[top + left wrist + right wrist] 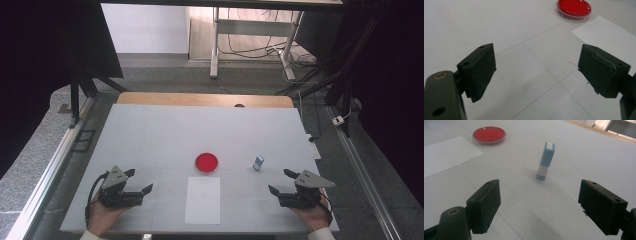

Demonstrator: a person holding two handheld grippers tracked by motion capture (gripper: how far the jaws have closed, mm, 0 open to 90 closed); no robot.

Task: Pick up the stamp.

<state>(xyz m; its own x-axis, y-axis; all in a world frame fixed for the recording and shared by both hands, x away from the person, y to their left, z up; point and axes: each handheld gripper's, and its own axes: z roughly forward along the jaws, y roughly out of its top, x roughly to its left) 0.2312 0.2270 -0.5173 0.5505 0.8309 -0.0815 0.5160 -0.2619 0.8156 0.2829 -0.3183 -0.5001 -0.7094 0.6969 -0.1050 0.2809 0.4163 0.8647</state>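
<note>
**Grippers waiting wide open at the near edge of the table**

Tabletop first: the broad, pale grey rectangular table [150, 135] is taking up most of the high view, with faint seam lines crossing its surface and a strip of light wood showing along its far edge.

On it, a white rectangular sheet of paper [202, 200] is lying flat at the near middle, its short edge pointing away from the person.

At the near left, the person's left hand [102, 217] is holding the black two-jaw left gripper [140, 182], which is pointing toward the middle of the table. Its jaws are standing spread as wide as they go, and nothing is sitting between them; in the left gripper view bare table is showing through the gap.

Mirroring it at the near right, the right hand [312, 216] is holding the black two-jaw right gripper [280, 181]. Its jaws are likewise gaping fully apart and gripping nothing.

Just beyond the paper's far edge, a round, shallow, clear-rimmed dish with a red filling [206, 162] is resting on the table, close to the sheet without overlapping it.

Smallest, a light blue and white stamp-like block [258, 163] is standing upright to the right of the dish and apart from it. In the right gripper view this block [545, 161] is standing ahead of the open jaws, near their midline, untouched.
</note>
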